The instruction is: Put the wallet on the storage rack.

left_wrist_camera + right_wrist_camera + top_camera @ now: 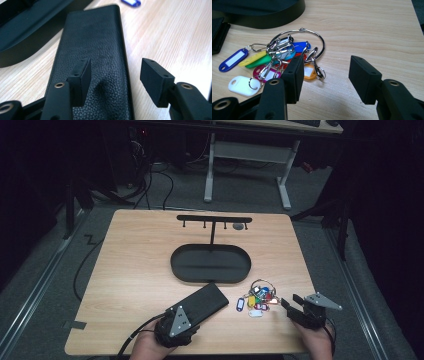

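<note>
There is one worktop (140, 265). On it sits one black tray (210, 263) with one rack (214, 219) standing behind it; the rack has four little hooks. Just in front of the tray lies one black case (200, 304). Beside the case is one bunch of key tags (274, 62) on one big ring. I can count seven tags: blue, yellow, green, white, pink, orange and another blue. There are two tongs, one left (115, 80) and one right (324, 77).
</note>
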A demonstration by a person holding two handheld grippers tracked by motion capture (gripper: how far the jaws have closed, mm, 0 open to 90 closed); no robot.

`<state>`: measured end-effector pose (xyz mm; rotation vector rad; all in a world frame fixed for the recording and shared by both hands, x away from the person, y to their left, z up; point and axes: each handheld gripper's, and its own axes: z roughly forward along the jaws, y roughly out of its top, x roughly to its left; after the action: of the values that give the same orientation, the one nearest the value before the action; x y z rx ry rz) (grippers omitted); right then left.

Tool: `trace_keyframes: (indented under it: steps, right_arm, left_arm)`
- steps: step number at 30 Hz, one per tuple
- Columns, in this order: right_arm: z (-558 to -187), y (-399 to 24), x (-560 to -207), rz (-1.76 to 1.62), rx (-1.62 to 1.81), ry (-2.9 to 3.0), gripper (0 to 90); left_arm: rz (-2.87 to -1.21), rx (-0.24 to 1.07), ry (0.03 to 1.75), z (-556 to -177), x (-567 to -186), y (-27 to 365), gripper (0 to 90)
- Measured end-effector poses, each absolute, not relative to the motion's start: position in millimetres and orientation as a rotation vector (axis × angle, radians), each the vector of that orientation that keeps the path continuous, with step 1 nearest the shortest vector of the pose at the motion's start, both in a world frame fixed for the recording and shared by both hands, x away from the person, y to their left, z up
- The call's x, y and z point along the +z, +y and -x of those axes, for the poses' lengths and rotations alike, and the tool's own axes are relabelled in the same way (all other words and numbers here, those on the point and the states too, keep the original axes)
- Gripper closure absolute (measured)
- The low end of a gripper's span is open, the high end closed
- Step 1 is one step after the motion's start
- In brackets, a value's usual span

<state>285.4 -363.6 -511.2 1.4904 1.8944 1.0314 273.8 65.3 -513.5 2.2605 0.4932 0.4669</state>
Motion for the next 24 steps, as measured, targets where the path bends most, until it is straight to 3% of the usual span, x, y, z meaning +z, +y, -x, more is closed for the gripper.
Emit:
trace_keyframes:
  steps: [6, 12, 16, 24]
  right_arm:
    - [-290.5, -364.3, -512.5, -1.508, 1.046, 1.897, 45.6]
    - [-292.7, -364.5, -513.4, -1.5, 1.059, 1.909, 45.4]
    - [-292.0, -364.4, -511.6, -1.492, 1.079, 1.905, 45.3]
    - [-294.6, -363.5, -514.4, -1.494, 1.077, 1.924, 45.0]
  left_arm:
    - [-2.315, 0.566, 0.457, -269.8, -522.8, 60.0, 43.7]
    - [-2.32, 0.69, 0.412, -262.7, -527.6, 57.5, 54.4]
    - [-2.315, 0.734, 0.382, -258.8, -528.0, 57.9, 67.7]
    - [-2.292, 0.725, 0.404, -260.9, -526.0, 61.6, 76.8]
